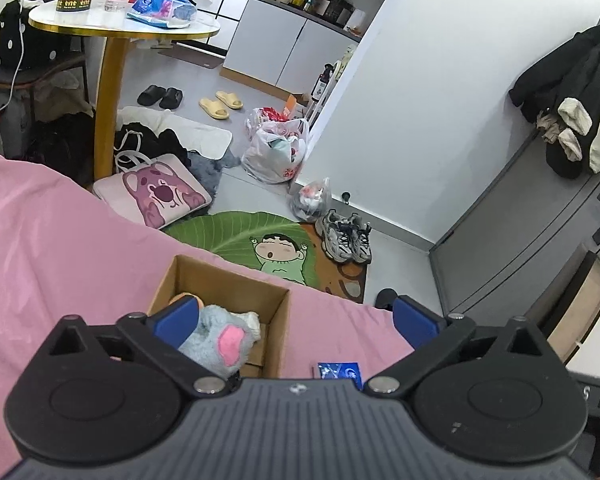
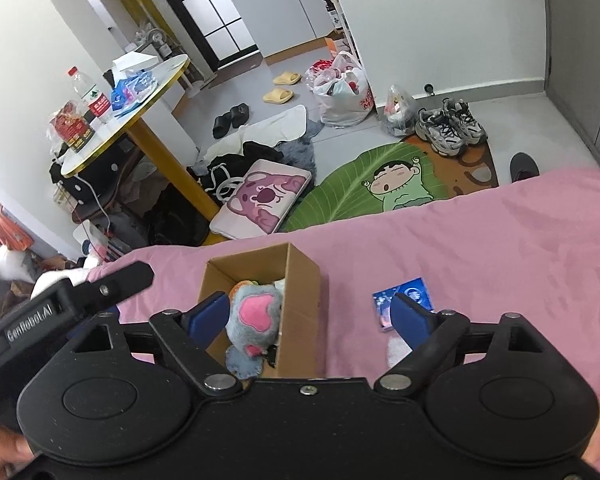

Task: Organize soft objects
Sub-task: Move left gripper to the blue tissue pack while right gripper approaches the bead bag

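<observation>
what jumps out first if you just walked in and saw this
A cardboard box sits on the pink bed cover, with a blue-grey plush toy with pink patches inside it. Both grippers, left and right, are open over the box, holding nothing. Beyond the bed, the floor is cluttered: a green leaf rug with a cartoon child, a pink bear bag, sneakers and plastic bags.

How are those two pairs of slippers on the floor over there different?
The black slippers are dark and lie nearer the round table; the yellow slippers are pale and lie nearer the white plastic bag. Both pairs are slide-style, sitting on the grey floor.
</observation>
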The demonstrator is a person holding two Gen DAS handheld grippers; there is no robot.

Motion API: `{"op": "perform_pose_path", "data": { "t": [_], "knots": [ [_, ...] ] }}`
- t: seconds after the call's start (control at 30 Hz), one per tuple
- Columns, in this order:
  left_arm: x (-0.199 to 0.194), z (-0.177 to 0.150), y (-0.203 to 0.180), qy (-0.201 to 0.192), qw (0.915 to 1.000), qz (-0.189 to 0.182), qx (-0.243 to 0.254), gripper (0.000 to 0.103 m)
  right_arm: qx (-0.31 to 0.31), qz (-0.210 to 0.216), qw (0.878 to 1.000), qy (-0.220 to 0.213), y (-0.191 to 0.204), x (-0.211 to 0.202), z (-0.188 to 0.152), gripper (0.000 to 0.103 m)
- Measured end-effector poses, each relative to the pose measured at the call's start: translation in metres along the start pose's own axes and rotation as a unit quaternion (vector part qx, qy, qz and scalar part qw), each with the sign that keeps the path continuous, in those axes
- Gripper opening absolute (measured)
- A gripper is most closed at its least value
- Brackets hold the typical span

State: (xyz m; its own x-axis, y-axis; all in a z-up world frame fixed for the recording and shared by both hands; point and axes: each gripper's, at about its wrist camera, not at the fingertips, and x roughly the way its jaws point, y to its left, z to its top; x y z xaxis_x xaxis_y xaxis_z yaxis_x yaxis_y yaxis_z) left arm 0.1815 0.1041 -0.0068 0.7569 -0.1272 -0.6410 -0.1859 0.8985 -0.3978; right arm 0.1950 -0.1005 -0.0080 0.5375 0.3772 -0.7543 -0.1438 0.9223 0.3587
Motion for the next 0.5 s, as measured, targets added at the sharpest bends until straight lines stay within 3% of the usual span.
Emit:
{"op": "perform_pose_path", "data": {
  "t": [0.2,0.5],
  "knots": [
    [0.001,-0.008,-0.019,0.005,0.9998,-0.003,0.021,0.102,-0.018,-0.002,1.0,0.005,-0.022,-0.013,-0.006,0.092],
    [0.013,-0.037,-0.051,0.013,0.9988,-0.011,0.045,0.102,0.021,0.014,1.0,0.013,-0.064,-0.013,-0.025,0.092]
  ]
}}
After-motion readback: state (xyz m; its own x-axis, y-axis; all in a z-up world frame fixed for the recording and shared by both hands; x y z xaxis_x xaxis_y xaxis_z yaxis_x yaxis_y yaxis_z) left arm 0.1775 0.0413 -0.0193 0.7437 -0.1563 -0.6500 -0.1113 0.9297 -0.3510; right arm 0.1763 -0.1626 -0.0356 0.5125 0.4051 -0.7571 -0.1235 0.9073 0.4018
